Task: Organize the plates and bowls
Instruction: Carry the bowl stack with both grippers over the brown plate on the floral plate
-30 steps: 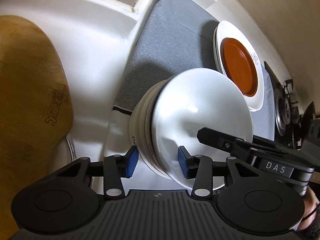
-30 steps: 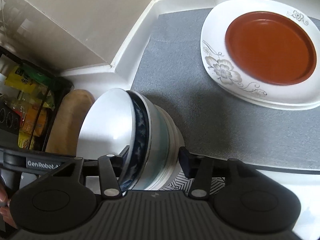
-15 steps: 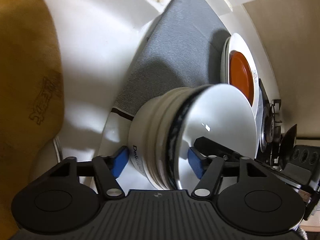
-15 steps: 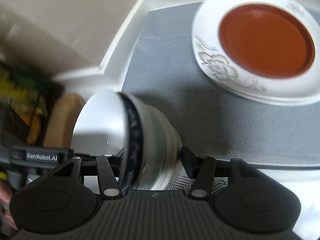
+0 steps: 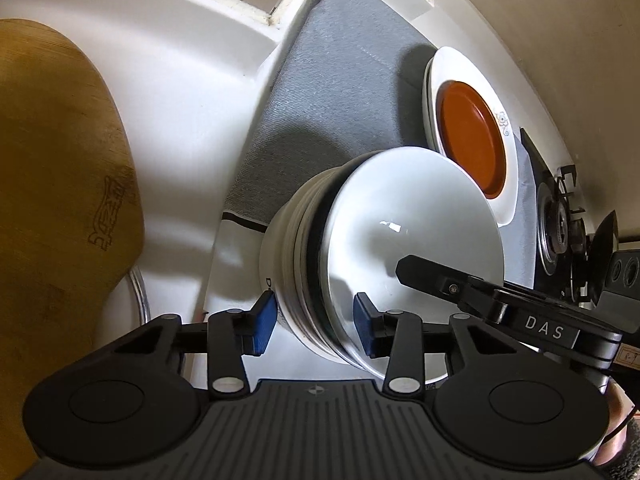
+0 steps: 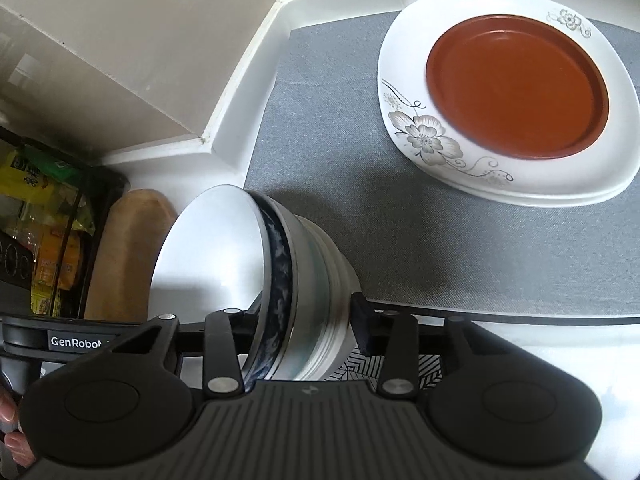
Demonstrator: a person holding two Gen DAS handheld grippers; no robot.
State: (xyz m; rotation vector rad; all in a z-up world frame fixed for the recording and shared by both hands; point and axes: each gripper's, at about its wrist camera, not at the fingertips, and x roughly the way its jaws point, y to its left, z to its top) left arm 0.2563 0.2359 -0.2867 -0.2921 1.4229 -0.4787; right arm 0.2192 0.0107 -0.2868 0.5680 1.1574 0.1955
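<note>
- One stack of nested white ceramic bowls [image 5: 384, 264] sits at the near edge of a grey woven mat [image 5: 332, 92]. It shows at least four bowls, one of them with a dark blue patterned rim [image 6: 280, 280]; the exact count cannot be told from the edges.
- Two white plates with a grey flower print [image 6: 424, 136] lie stacked on the far part of the mat, well apart from the bowls.
- One round reddish-brown plate [image 6: 516, 84] rests on top of them.
- One tan wooden cutting board [image 5: 56, 200] stands at the left of the white counter [image 5: 168, 92], apart from the bowls.
- Two hand-held black grippers meet at the bowl stack from opposite sides.
- The left gripper [image 5: 316, 320] has blue pads [image 5: 264, 322] and is part-way open. Its jaws have just been closing, with the lower edge of the bowl stack between them. One pad is on the outer wall, the other inside the top bowl. Both look to be touching, so it seems to grip the stack.
- The right gripper [image 6: 308, 328] is also part-way open and has just been closing. One finger [image 6: 362, 328] lies against the stack's outer wall. The other is hidden inside the top bowl, so a firm grip cannot be confirmed.
- In the left view, the right gripper's finger reaches into the top bowl.
</note>
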